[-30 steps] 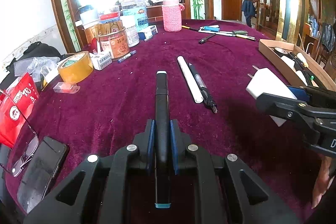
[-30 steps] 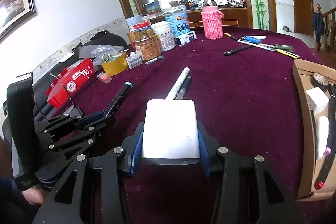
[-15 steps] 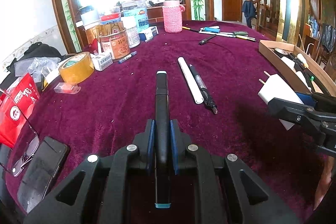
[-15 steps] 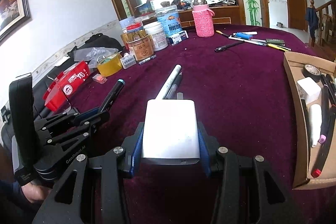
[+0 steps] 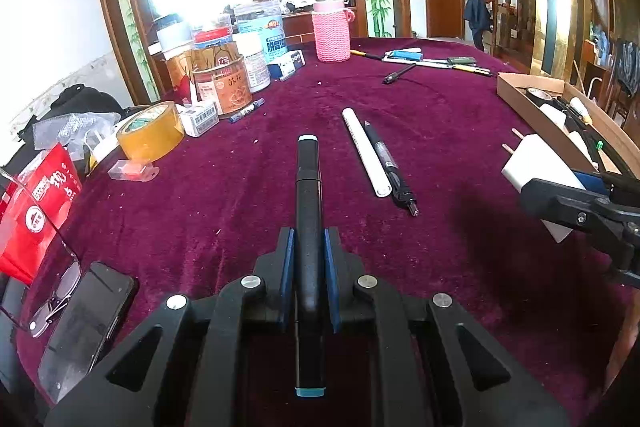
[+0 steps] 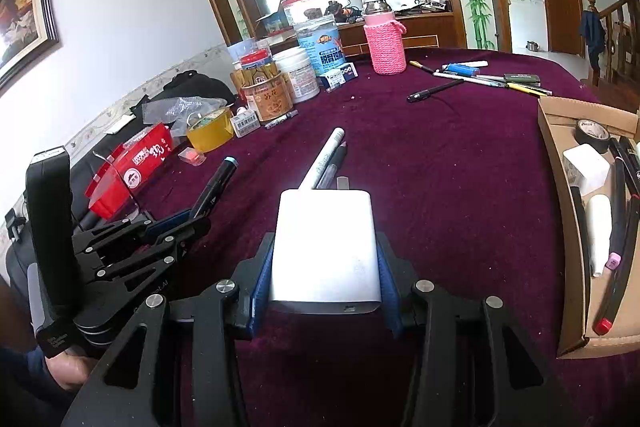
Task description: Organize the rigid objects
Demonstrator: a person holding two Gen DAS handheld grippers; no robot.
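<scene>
The left gripper (image 5: 308,259) clamps a black marker (image 5: 307,195) pointing far; the right gripper (image 6: 325,267) squeezes a white charger (image 6: 326,247) (prongs forward) above the tablecloth (image 6: 440,167), near the cardboard box (image 6: 560,227) at right.

Left gripper (image 5: 308,259) clamps a marker (image 5: 307,195) lengthwise, above the tablecloth (image 5: 440,131). Right gripper (image 6: 325,279) grips a charger (image 6: 326,247), right of the left gripper. Two pens (image 5: 378,157) lie side by side, touching, ahead between them. Cardboard box (image 6: 560,227) at table's right edge, holding a tape roll (image 6: 593,134) at its far end. Jars (image 5: 224,83) far left; packing tape (image 5: 150,131) in front of them. Phone (image 5: 80,323) near left, glasses (image 5: 52,299) beside it.
</scene>
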